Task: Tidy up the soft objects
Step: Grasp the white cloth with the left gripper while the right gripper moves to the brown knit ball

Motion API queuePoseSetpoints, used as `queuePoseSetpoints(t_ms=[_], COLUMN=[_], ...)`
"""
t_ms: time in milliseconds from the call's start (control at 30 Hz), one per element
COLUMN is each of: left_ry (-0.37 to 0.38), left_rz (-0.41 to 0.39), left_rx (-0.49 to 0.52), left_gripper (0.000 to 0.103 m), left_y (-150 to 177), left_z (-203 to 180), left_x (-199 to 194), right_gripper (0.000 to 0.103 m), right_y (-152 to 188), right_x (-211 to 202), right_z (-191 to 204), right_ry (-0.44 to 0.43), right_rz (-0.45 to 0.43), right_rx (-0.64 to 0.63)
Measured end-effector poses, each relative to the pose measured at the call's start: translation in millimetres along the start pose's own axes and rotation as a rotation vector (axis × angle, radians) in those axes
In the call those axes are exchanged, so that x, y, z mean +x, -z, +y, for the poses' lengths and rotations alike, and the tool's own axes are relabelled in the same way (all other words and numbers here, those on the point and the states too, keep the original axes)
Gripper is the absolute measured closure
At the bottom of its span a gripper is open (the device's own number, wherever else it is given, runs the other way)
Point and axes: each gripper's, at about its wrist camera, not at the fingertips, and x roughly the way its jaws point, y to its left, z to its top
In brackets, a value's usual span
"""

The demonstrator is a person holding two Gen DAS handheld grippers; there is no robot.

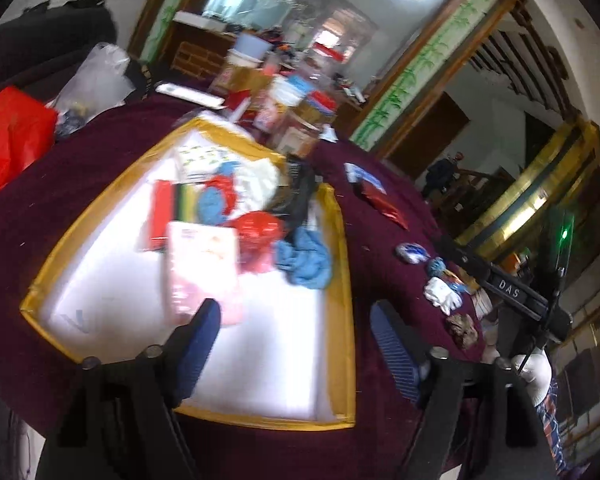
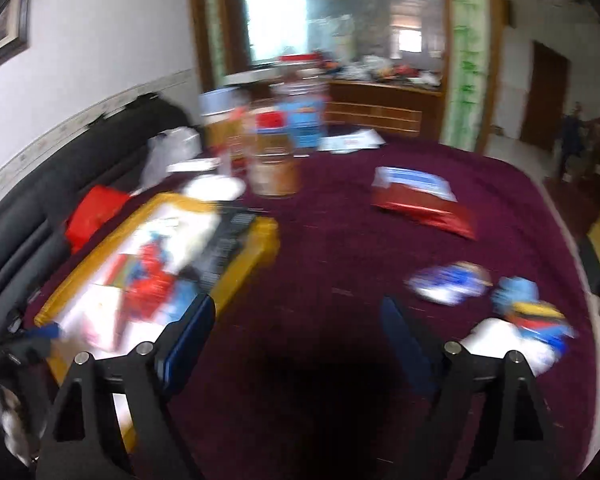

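Left gripper (image 1: 296,344): spread wide, empty, poised over near rim of tray (image 1: 342,280); one fingertip (image 1: 204,320) above white floor, the other above cloth.
Right gripper (image 2: 296,324): spread wide, empty, over bare maroon tablecloth (image 2: 320,220); heavy motion blur.
Already in tray: pink packet (image 1: 204,268), blue rag (image 1: 308,260), red mesh item (image 1: 256,232), plus a crowded heap toward far end.
Still loose on cloth: white glove (image 1: 442,294), brown scrap (image 1: 462,330), blue-and-white ball (image 1: 412,252), small blue piece (image 1: 436,266), red-and-blue packet (image 2: 420,196); all well apart from tray, near table edge.
Risk, edge: soft pieces beside table's drop-off; careless sideways nudge from a finger likely to push one off.
Risk, grasp: limp fabric likely to bunch or slip; pinching only a corner may let it drag others along.
Risk, blur: fast swing makes aim uncertain; possible snag on cloth.
Risk, tray: far-end heap crowded; dropping there may spill over rim.
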Motion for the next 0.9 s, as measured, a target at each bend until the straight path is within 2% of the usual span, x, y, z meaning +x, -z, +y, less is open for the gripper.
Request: queuePoseSetpoints(t_ms=[67,133,200,333,467,667,767,833,900], left_ry=[0.028,0.066,0.092,0.130,0.141,0.118,0.105,0.097,0.097], left_rz=[-0.004,0.012,0.043,0.118,0.175,0.179,0.176,0.180,0.186], left_rx=[0.044,0.107,0.158,0.219,0.252,0.288,0.298,0.305,0.304], left_gripper=[0.010,0.009,0.009,0.009,0.009,0.009,0.009,0.009,0.009], left_y=[3.8,10.1,16.1,29.4,42.7,49.8,52.9,55.3,56.8], left_z=[-17.8,-41.2,-60.2,-92.9,-114.0,-126.5,-129.4,-130.3,-128.9], left_x=[1.3,7.5,16.0,37.6,47.6,43.5,42.3,42.9,45.1], right_gripper=[0.019,0.019,0.019,0.018,0.019,0.019,0.019,0.019,0.019], right_y=[12.1,23.8,39.7,64.1,72.4,58.1,46.3,40.2,39.2], right_x=[-14.1,-24.9,-37.1,-51.3,-41.0,-2.0,31.5,55.8,70.9], right_z=[-47.2,-91.1,-141.0,-195.2,-207.5,-190.9,-182.6,-175.2,-167.6], right_ry=[0.081,0.125,0.141,0.123,0.117,-0.075,-0.070,-0.021,-0.061], right_rz=[-0.003,0.012,0.025,0.023,0.044,0.089,0.147,0.190,0.227], right_rx=[0.075,0.167,0.298,0.452,0.462,0.430,0.417,0.394,0.378])
